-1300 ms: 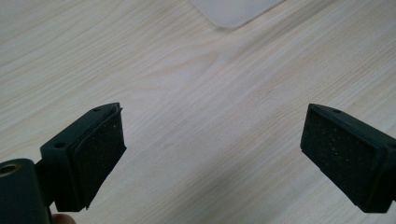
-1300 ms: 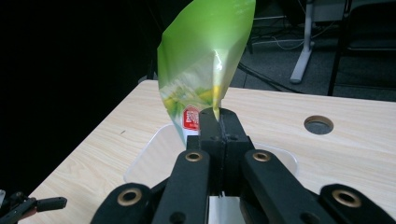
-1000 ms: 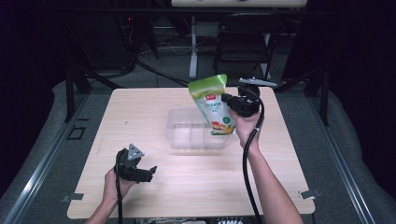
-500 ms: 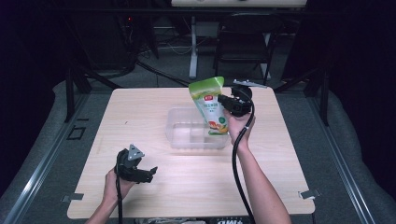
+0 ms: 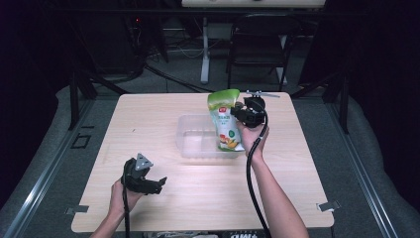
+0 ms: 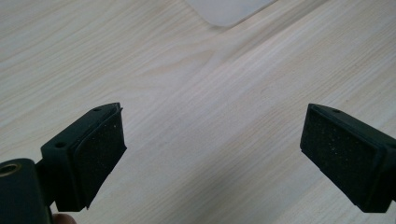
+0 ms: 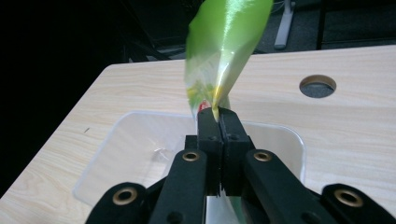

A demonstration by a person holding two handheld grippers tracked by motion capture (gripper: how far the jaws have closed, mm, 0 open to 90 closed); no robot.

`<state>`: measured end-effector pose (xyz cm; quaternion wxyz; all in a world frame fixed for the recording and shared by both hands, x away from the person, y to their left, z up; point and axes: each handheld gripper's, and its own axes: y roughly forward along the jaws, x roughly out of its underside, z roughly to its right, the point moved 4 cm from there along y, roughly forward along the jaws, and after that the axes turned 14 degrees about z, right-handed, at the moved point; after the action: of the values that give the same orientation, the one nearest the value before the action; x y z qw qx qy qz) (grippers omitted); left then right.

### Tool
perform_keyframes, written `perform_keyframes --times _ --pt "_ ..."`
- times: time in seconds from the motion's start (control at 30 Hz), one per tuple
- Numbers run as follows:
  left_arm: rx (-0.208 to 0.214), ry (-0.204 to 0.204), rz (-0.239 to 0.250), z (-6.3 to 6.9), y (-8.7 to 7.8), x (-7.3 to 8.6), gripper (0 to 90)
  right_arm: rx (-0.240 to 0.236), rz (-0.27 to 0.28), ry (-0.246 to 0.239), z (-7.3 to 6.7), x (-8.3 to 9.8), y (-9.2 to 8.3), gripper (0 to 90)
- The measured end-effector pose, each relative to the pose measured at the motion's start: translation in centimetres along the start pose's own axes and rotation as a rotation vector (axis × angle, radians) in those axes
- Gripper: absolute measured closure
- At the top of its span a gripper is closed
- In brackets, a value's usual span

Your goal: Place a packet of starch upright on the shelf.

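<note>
Over the clear tray, right of the table's middle: the right gripper holds a green pouch upright.
Right gripper, grip: its jaws are clenched on the pouch's edge; in the right gripper view the two black jaws meet with the thin green film pinched between them and rising above them.
Pouch, look: glossy green at the top, pale below, with a red mark and a picture of fruit or vegetables near its base; the print is too small to read.
Pouch, place: its lower end reaches down to the right part of the tray in the high view; whether it touches the tray's floor I cannot tell.
Tray: a shallow clear plastic tray with rounded corners, lying flat on the table just left of the right hand.
Left gripper: held low over the near left part of the table, well apart from the tray and pouch; the left gripper has a grey three-cornered plate on top.
Left gripper, grip: released, with its two padded jaws wide apart in the left gripper view, bare wood between them and a corner of the tray at the far edge.
Table: pale wood grain, with a round cable hole beyond the tray in the right gripper view.
Beyond the table: a dark folding chair and cables on the floor.
</note>
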<state>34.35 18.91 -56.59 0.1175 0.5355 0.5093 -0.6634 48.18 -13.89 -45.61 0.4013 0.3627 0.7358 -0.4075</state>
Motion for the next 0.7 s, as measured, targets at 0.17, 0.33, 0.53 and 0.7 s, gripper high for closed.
perform_keyframes --times 0.17,0.33,0.53,0.7 --pt "0.010 0.003 -0.007 0.0 0.0 0.0 6.3 -0.007 -0.013 0.010 1.0 -0.1 0.0 85.1" --pt "0.012 0.008 -0.001 0.1 0.0 -0.1 6.4 -0.021 -0.053 -0.036 1.6 -0.3 0.0 81.3" --pt "0.007 0.008 0.002 0.1 0.1 -0.1 6.5 -0.045 -0.111 -0.082 2.2 -0.8 0.3 65.1" --pt "0.013 0.007 -0.002 0.2 0.1 -0.1 6.5 -0.065 -0.174 -0.132 2.2 -1.2 1.2 55.0"
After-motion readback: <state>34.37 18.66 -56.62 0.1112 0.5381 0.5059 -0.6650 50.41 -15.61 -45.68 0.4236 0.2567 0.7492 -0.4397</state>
